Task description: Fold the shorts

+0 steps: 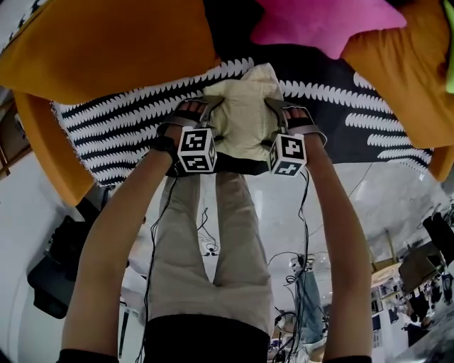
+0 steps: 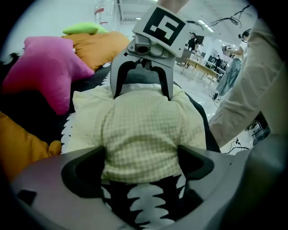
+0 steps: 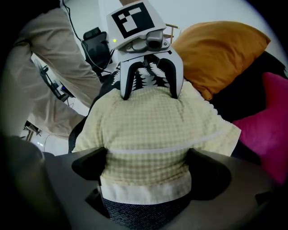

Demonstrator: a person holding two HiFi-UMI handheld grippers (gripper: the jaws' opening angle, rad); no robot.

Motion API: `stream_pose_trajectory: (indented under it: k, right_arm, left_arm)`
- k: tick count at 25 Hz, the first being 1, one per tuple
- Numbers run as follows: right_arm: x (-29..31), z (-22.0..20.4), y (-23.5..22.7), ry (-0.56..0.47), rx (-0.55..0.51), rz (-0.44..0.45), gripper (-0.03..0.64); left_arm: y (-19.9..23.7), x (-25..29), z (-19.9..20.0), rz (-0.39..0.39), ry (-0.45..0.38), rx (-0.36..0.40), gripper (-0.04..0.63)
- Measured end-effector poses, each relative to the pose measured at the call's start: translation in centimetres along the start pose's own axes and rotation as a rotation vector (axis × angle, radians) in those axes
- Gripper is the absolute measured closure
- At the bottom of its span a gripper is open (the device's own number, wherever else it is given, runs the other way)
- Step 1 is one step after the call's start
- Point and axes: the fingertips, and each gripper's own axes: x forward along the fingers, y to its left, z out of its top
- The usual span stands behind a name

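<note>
The pale yellow checked shorts (image 1: 245, 117) lie folded into a small bundle on a black-and-white patterned blanket (image 1: 128, 120). My left gripper (image 1: 202, 108) stands at the bundle's left side and my right gripper (image 1: 287, 110) at its right, both pointing steeply down. In the left gripper view the shorts (image 2: 144, 126) bulge between the wide-spread jaws of the left gripper (image 2: 141, 164), with the right gripper (image 2: 141, 90) facing it across the cloth. In the right gripper view the shorts (image 3: 148, 121), a white hem nearest, fill the gap of the right gripper (image 3: 146, 168). Both are open.
Orange cushions (image 1: 106, 42) and a pink star cushion (image 1: 319, 21) ring the blanket at the back. A green cushion (image 2: 83, 29) lies further off. The person's legs in beige trousers (image 1: 206, 248) stand at the near edge, with cables on the white floor (image 1: 284, 213).
</note>
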Motion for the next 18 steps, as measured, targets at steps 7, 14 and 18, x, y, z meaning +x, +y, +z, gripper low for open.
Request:
stream_pose_trajectory:
  k: [7,14,18]
  right_arm:
    - [-2.9,-0.9,-0.3,0.02,0.039,-0.004,0.028]
    - [-3.1,0.0,-1.3,-0.008,0.098,0.002,0.196]
    - [-2.6,-0.9,-0.9,0.032,0.081,0.072,0.235]
  left_arm:
    - [0.3,-3.0,2.6,0.04,-0.054,-0.017,0.104]
    - [-1.3,-1.7,1.1,-0.045,-0.009,-0.046,0.106]
    - [-0.9,-0.5,0.7,-0.067,0.004,-0.036,0.107]
